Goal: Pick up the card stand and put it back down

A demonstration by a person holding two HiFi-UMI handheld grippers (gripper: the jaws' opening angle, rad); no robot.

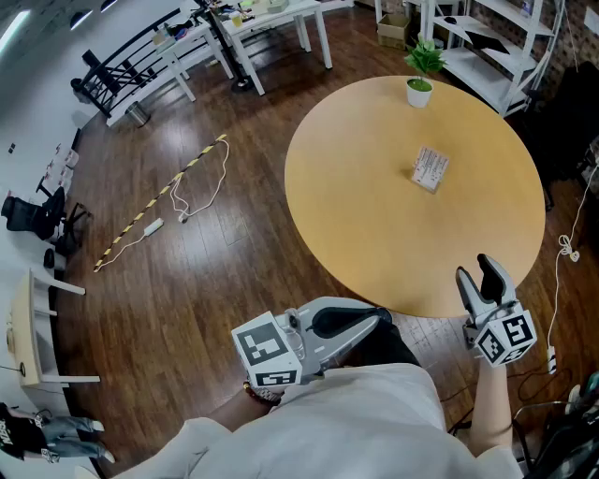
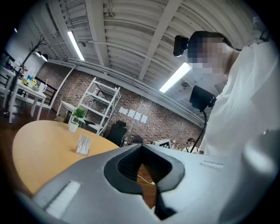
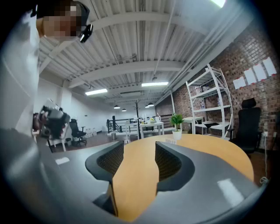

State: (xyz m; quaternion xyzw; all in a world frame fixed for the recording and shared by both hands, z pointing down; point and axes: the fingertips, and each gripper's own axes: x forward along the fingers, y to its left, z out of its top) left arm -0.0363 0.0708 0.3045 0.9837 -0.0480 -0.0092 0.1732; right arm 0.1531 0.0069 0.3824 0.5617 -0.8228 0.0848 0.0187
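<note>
The card stand (image 1: pixel 430 169), a small clear holder with a white printed card, stands upright on the right half of the round wooden table (image 1: pixel 374 224). It also shows in the left gripper view (image 2: pixel 83 145) and, tiny and far off, in the right gripper view (image 3: pixel 170 141). My right gripper (image 1: pixel 482 267) hovers at the table's near edge, well short of the stand, pointing across the top, open and empty (image 3: pixel 139 146). My left gripper (image 1: pixel 382 315) sits off the table by my body, pointing right, its jaws together (image 2: pixel 142 146) with nothing held.
A small potted plant (image 1: pixel 418 89) stands at the table's far edge. A white shelf unit (image 1: pixel 496 47) is behind the table, white tables (image 1: pixel 271 23) further back. A cable (image 1: pixel 201 182) and a striped strip lie on the dark wood floor.
</note>
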